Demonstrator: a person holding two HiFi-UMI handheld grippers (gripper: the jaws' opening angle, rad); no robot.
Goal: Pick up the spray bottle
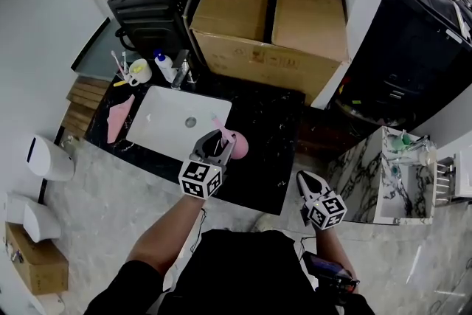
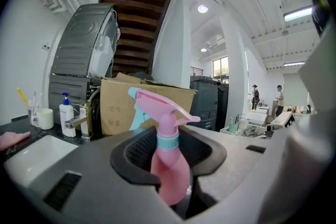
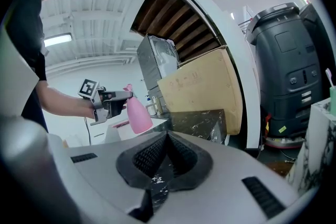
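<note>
Spray bottle (image 2: pixel 169 173) sits clamped in left claw (image 2: pixel 170 148); right claw (image 3: pixel 164 156) clenched; box (image 2: pixel 118 108) print unreadable.

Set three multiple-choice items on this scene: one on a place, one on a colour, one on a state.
1. The white pump bottle stands:
A) on a chair
B) beside the faucet, at the back of the sink
C) on a windowsill

2. The body of the spray bottle is:
A) green
B) black
C) pink

3. The left gripper is:
A) shut on the spray bottle
B) open and empty
C) shut on a toothbrush

Answers:
1 B: the left gripper view shows it right next to the faucet.
2 C: the body is pink in all three views.
3 A: the jaws press the bottle's body from both sides.
</note>
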